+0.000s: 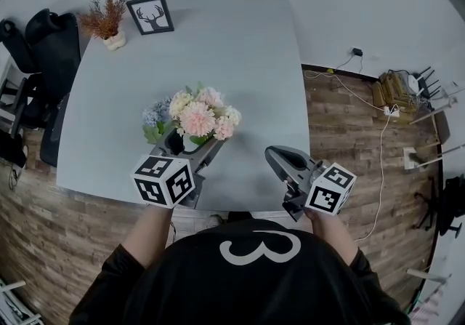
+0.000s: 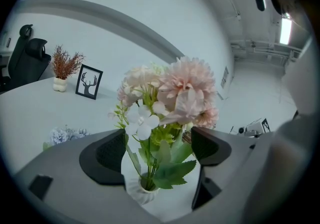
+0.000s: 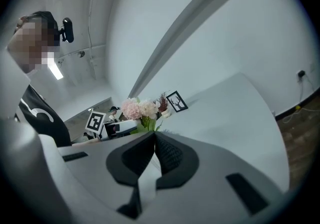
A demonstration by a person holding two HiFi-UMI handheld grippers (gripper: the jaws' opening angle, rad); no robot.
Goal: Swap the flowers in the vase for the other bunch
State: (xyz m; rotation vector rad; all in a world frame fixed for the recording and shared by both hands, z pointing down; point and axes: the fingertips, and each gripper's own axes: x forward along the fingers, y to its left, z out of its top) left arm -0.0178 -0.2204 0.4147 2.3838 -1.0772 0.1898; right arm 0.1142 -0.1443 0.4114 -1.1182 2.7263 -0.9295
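Note:
A bunch of pink and cream flowers point(image 1: 200, 114) stands upright in a small white ribbed vase point(image 2: 141, 188) near the front of the grey table point(image 1: 218, 47). My left gripper point(image 1: 190, 147) is open. Its jaws stand on either side of the green stems just above the vase, and the pads do not touch them. A pale blue bunch point(image 1: 155, 114) lies on the table just left of the vase. My right gripper point(image 1: 276, 153) hovers over the table's front right edge. It is shut with nothing in it. The pink flowers point(image 3: 137, 108) show beyond its closed jaws.
At the table's far left corner stand a framed deer picture point(image 1: 150, 14) and a small white pot of dried rust-coloured plants point(image 1: 107, 22). A black office chair point(image 1: 43, 40) sits beside the left edge. Cables and a power strip point(image 1: 396, 91) lie on the wooden floor at right.

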